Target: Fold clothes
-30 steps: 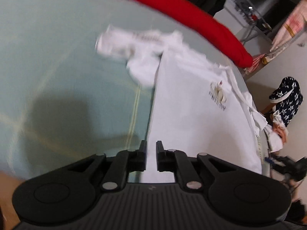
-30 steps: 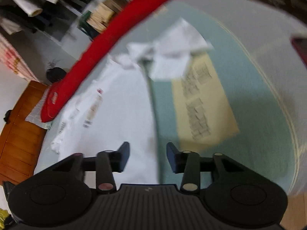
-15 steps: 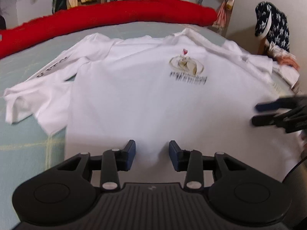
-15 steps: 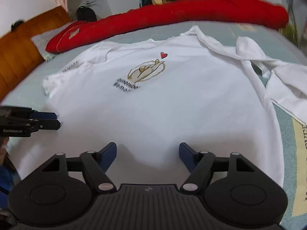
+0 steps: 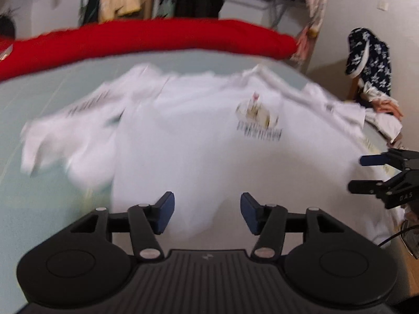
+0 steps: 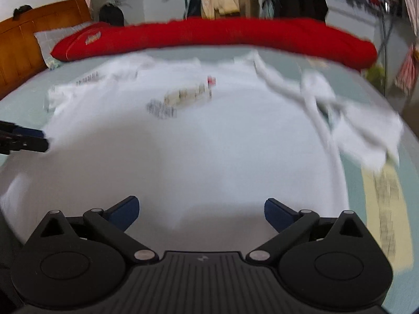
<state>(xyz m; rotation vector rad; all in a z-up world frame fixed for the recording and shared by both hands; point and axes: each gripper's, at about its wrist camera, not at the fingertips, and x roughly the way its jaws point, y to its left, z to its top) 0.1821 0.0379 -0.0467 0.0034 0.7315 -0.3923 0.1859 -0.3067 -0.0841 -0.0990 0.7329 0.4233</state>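
Observation:
A white long-sleeved shirt (image 5: 209, 136) with a small chest print lies spread flat on the pale green bed, collar toward the far side. It also fills the right wrist view, shirt (image 6: 209, 144). My left gripper (image 5: 207, 213) hovers over the shirt's near hem, its jaws opening with nothing between them. My right gripper (image 6: 201, 212) hovers over the same hem further right, jaws opening wide and empty. The right gripper (image 5: 366, 172) shows at the right edge of the left wrist view; the left gripper (image 6: 34, 140) shows at the left edge of the right wrist view.
A long red bolster (image 6: 222, 36) lies along the bed's far side, with a wooden headboard (image 6: 23, 44) at the left. A yellow printed panel (image 6: 385, 204) is on the bedding at the right. Dark patterned clothes (image 5: 369, 57) hang beyond the bed's right edge.
Both grippers rolled level and swung over the shirt's near hem. Their jaws spread from nearly shut to wide apart. The shirt now lies flat.

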